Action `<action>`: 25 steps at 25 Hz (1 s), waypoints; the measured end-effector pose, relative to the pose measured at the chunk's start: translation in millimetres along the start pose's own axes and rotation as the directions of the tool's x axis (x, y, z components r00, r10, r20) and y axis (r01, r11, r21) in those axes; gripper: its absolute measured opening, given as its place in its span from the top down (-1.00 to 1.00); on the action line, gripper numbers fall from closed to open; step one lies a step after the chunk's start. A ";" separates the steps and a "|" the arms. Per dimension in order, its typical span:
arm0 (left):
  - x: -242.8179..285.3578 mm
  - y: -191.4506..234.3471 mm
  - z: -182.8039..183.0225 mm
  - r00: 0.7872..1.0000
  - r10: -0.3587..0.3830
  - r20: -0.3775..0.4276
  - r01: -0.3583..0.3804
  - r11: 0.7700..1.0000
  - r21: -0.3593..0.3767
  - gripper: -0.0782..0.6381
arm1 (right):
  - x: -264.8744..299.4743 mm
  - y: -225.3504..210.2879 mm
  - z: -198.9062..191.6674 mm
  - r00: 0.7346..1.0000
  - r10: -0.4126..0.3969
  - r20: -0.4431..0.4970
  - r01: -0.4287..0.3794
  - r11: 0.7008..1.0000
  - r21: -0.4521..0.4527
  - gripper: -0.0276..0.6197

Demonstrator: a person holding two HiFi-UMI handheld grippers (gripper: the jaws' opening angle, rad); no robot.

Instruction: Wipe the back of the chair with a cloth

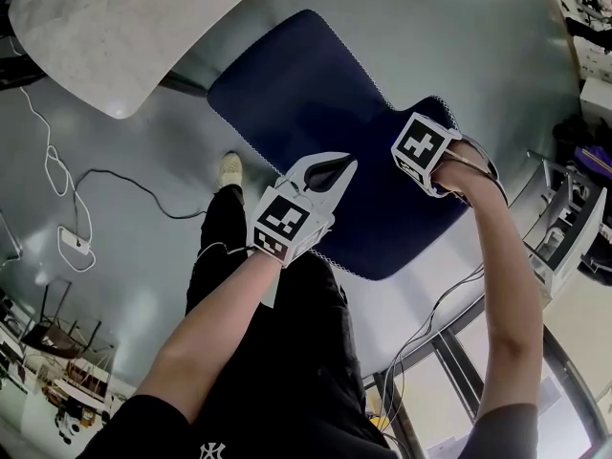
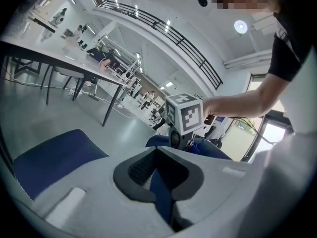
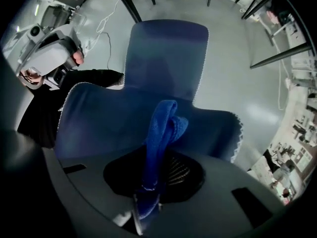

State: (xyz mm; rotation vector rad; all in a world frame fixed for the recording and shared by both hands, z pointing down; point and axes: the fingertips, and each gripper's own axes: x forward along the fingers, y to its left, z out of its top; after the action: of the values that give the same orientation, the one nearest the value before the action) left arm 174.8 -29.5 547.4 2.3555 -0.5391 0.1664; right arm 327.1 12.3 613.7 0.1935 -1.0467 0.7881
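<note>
A dark blue chair shows from above, with its seat (image 1: 296,75) beyond its back (image 1: 402,228). My left gripper (image 1: 346,163) lies along the top edge of the back, at its left end. Its jaws (image 2: 158,151) are shut, with a strip of the blue fabric between them. My right gripper (image 3: 158,157) is shut on a folded blue cloth (image 3: 161,133), which hangs just over the chair back (image 3: 99,123). In the head view only its marker cube (image 1: 422,147) shows at the back's right end; the jaws are hidden under it.
A white table (image 1: 115,36) stands beyond the chair's seat. Cables (image 1: 57,175) and a power strip (image 1: 75,247) lie on the grey floor at the left. The person's black-trousered legs (image 1: 277,352) are close behind the chair back. A metal frame (image 1: 564,228) stands at the right.
</note>
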 end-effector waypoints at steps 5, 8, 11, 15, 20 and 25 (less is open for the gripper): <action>7.9 0.6 2.9 1.000 0.005 0.008 -0.005 1.000 0.000 0.76 | -9.8 -34.5 -7.8 0.993 -0.109 -0.047 0.109 0.994 -0.007 0.68; 10.1 4.2 2.7 1.000 0.007 0.016 -0.007 1.000 -0.006 0.76 | -11.3 -45.2 -4.1 0.984 -0.161 -0.070 0.160 0.987 -0.022 0.67; 17.5 5.0 4.0 1.000 0.000 0.029 0.001 1.000 -0.012 0.76 | -8.5 -53.3 1.4 0.981 -0.184 -0.066 0.183 0.983 -0.024 0.67; 30.3 2.0 8.4 0.999 -0.012 0.045 0.013 1.000 -0.016 0.76 | -8.3 -57.7 7.5 0.984 -0.175 -0.022 0.175 0.985 -0.005 0.68; 34.3 9.8 12.6 0.999 0.002 0.052 -0.001 1.000 -0.023 0.76 | -34.8 -86.3 30.9 0.947 -0.318 0.054 0.317 0.948 0.025 0.68; 26.3 31.3 2.2 0.998 0.047 0.036 -0.046 0.998 -0.035 0.76 | 10.8 -90.7 41.5 0.902 -0.423 -0.084 0.410 0.901 -0.141 0.68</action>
State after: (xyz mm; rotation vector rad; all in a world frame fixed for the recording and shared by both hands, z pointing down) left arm 185.3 -60.6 571.9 2.3181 -0.6105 0.1341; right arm 361.1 -68.0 663.2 0.2571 -0.8998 0.3403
